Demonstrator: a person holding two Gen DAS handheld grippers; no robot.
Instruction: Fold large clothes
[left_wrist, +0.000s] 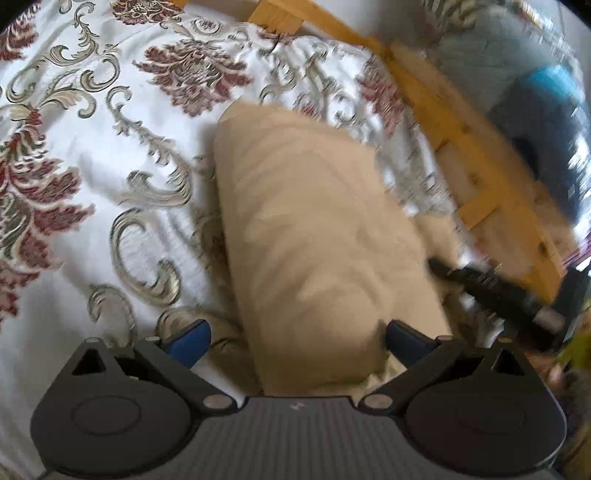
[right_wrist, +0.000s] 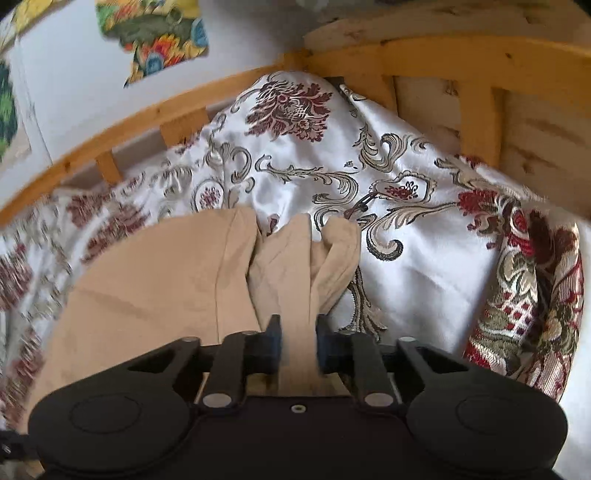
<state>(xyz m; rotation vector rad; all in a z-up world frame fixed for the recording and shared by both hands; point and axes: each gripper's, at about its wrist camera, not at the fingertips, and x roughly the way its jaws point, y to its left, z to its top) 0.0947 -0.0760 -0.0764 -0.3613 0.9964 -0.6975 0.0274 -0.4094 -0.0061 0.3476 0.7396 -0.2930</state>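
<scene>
A white satin bedspread (right_wrist: 424, 266) patterned with maroon flowers and grey-gold scrolls is seen spread over a bed; it fills most of both views and is rucked up against the frame at the far corner. The bed is bounded by a yellow wooden bed frame (right_wrist: 424, 51) with slatted rails, seen along the top of the right wrist view and running diagonally at the upper right of the left wrist view. Behind the rail a white wall is seen, with a bright multicoloured floral patch (right_wrist: 159, 37) on it.

A large beige garment (left_wrist: 314, 240) is laid on the bedspread near the middle of the bed, bundled into a long, softly creased mass. In the right wrist view its near edge is gathered into narrow folds.

The left gripper (left_wrist: 295, 339) is held spread wide, its blue-padded fingers (left_wrist: 188, 343) standing either side of the garment's near end; whether the pads touch the cloth cannot be told, since the view is blurred.

The right gripper (right_wrist: 298, 341) is clenched on a strip of the beige garment, the cloth being pinched between its dark pads. In the left wrist view it appears as a dark blurred shape at the garment's right edge.
</scene>
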